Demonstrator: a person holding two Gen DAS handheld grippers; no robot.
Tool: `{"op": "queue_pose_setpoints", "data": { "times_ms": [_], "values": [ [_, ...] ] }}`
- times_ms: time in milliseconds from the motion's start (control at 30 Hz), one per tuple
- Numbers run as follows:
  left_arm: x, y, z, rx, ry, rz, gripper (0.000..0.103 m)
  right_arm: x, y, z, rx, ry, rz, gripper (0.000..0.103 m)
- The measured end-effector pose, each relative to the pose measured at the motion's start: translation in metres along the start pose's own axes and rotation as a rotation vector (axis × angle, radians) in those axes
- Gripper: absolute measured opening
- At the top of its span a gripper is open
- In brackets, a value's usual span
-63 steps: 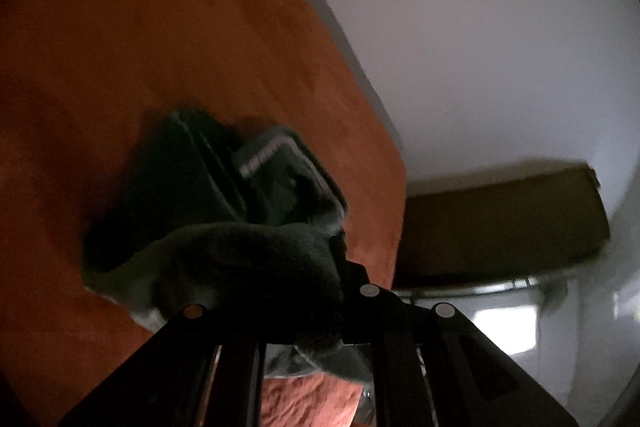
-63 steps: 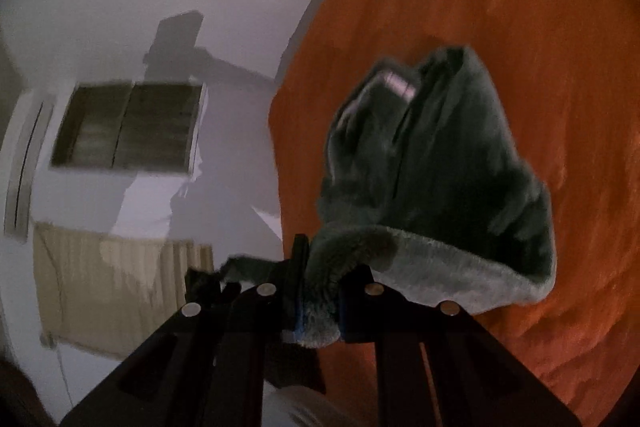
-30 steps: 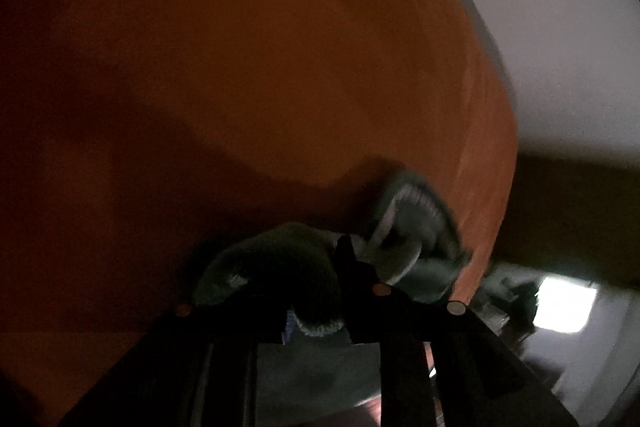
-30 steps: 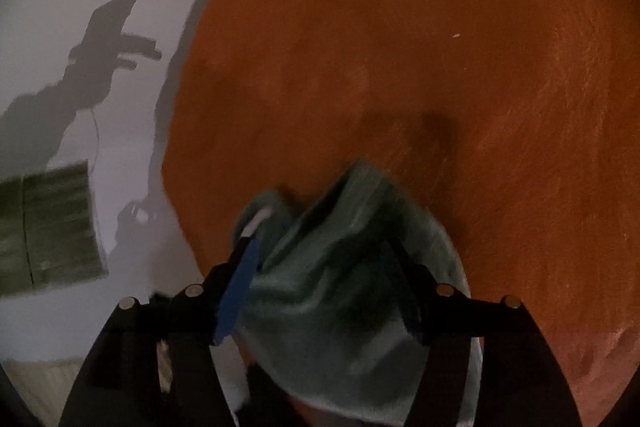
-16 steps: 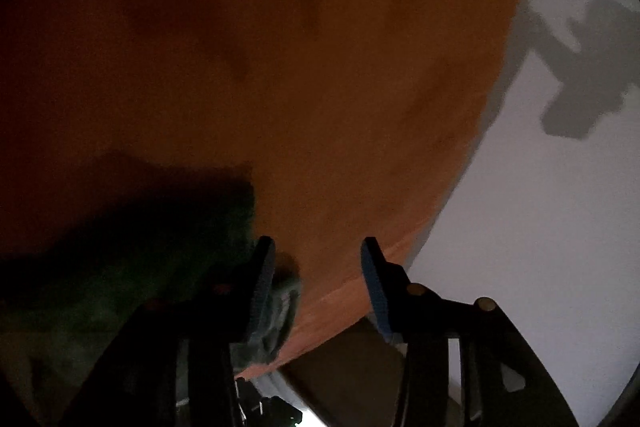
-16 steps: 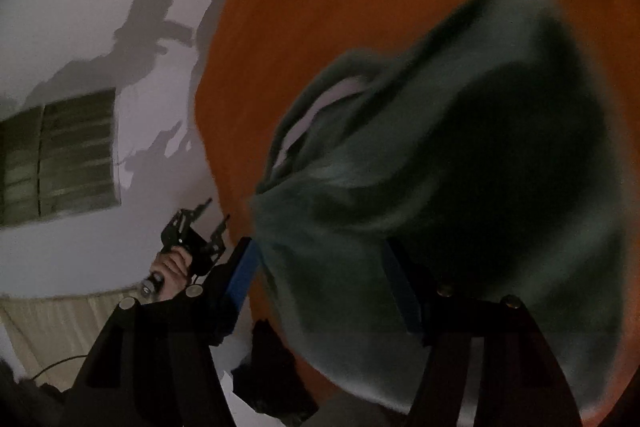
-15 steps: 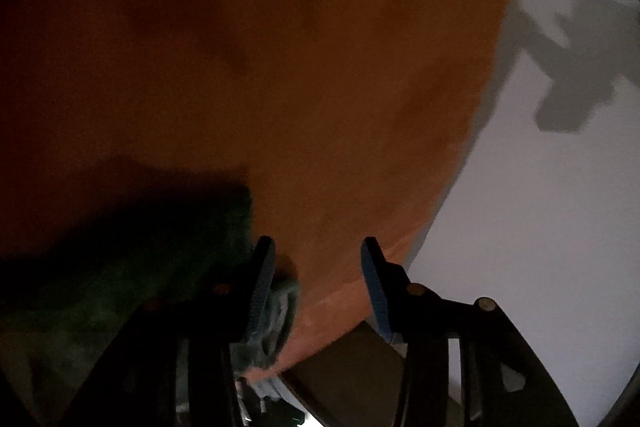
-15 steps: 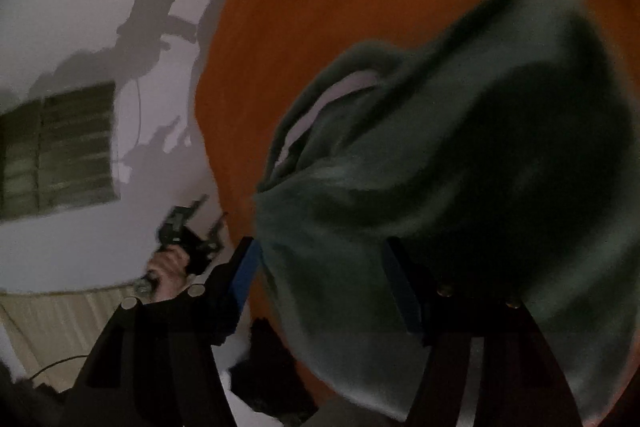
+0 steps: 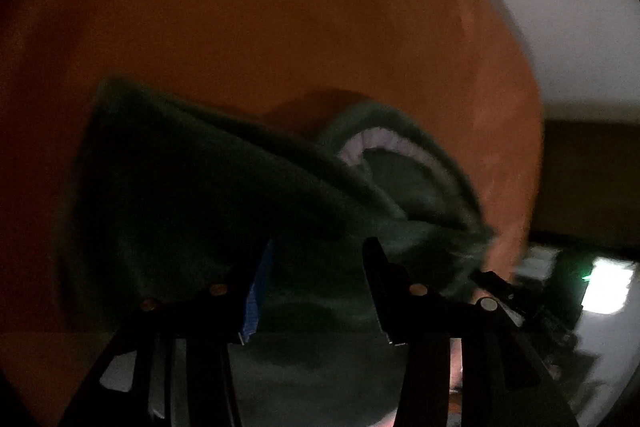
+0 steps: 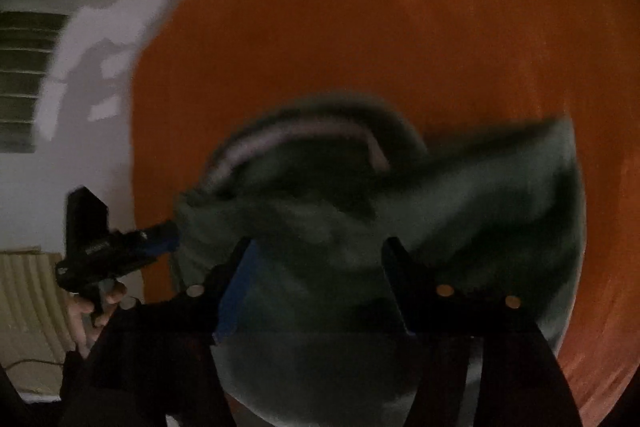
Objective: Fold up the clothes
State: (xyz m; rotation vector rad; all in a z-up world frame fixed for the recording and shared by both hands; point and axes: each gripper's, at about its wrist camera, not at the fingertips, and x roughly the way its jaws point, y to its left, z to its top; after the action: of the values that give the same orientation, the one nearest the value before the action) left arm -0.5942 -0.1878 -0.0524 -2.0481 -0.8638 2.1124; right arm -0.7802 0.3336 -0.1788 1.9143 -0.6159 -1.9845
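A dark green fleece garment point(image 9: 192, 187) with a pale band point(image 9: 376, 141) along one opening hangs bunched just over an orange cover point(image 9: 280, 19). In the left wrist view my left gripper point(image 9: 318, 283) has its jaws apart, with cloth lying between and below them and no pad seen pressing. A thick bundle of the garment point(image 10: 480, 195) fills the wide jaws of my right gripper point(image 10: 316, 279), which are easing open slightly. In the right wrist view, the left gripper point(image 10: 160, 237) sits at the garment's left corner, held by a hand point(image 10: 92, 311).
The orange cover point(image 10: 400, 19) ends at a white wall point(image 10: 100, 155) bearing the grippers' shadows and a slatted vent point(image 10: 20, 87). Brown furniture point(image 9: 592, 179) and a bright patch point(image 9: 608, 287) sit beyond the cover's right edge.
My left gripper let go of the cloth edge, swung out to the side and came back over the garment with jaws apart. The right gripper rolled, and the raised garment sank toward the cover.
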Motion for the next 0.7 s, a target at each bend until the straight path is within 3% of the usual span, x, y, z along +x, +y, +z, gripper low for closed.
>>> {"op": "queue_pose_setpoints", "data": {
  "times_ms": [67,100,133,200,267,433,500,600,700],
  "values": [
    [0.01,-0.01,0.001,0.094,-0.03,0.075,0.048,0.012,0.007,-0.004,-0.077,-0.024,-0.149,0.063],
    [0.019,-0.015,0.005,0.117,-0.047,0.112,0.047,0.019,0.012,-0.004,-0.123,-0.044,-0.217,0.057],
    [0.028,-0.021,0.008,0.14,-0.064,0.149,0.045,0.023,0.017,-0.004,-0.161,-0.066,-0.268,0.041],
    [0.04,-0.031,0.005,0.146,-0.118,0.187,0.014,0.026,0.026,-0.005,-0.202,-0.117,-0.329,0.026],
    [0.031,-0.032,0.005,0.129,-0.16,0.167,0.01,0.013,0.035,-0.011,-0.2,-0.157,-0.335,0.015],
    [0.009,-0.037,0.009,0.129,-0.266,0.138,0.009,-0.013,0.043,-0.019,-0.179,-0.244,-0.318,0.011],
    [0.021,-0.035,0.019,0.126,-0.241,0.138,0.009,-0.001,0.039,-0.007,-0.166,-0.221,-0.324,0.011],
    [0.054,-0.041,0.023,0.106,-0.136,0.116,0.012,0.023,0.029,0.012,-0.137,-0.162,-0.331,0.011],
    [0.048,-0.044,0.019,0.125,-0.139,0.1,0.016,0.02,0.021,0.012,-0.102,-0.153,-0.29,0.012]
  ]
}}
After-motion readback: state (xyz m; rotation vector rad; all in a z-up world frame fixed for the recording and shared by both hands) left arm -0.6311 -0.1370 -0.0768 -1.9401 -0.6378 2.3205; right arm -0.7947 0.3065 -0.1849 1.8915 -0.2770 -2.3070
